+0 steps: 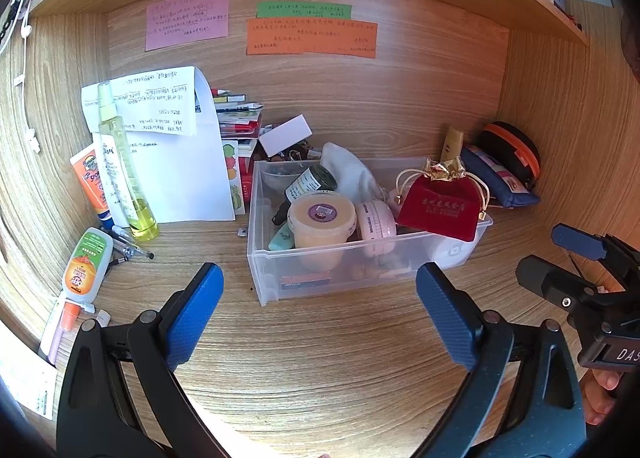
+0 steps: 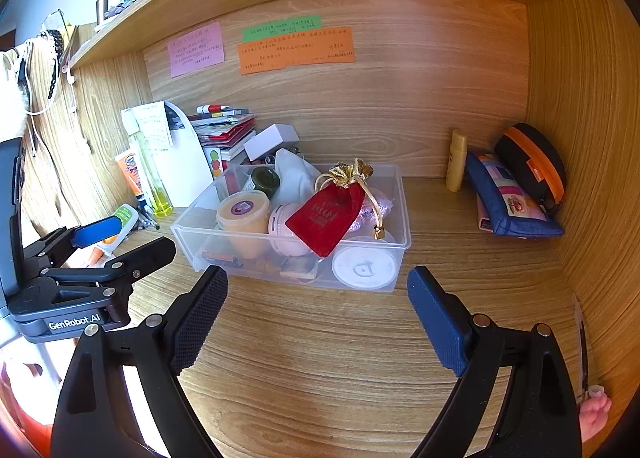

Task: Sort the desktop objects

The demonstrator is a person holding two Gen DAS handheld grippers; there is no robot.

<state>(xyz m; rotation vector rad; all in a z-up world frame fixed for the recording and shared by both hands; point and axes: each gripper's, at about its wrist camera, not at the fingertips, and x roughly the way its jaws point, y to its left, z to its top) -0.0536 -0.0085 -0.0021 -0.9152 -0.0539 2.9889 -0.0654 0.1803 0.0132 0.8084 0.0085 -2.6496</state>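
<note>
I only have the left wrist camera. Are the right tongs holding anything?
Observer: No. The right tongs are open and empty, over bare desk in front of the clear bin.
Operator: What sits in the bin's near right corner?
Observer: A round white lid, beside the lower end of the red pouch.
Operator: Anything by the blue pouch at the wall?
Observer: A flat pink item shows at the left edge of the blue pouch.
</note>
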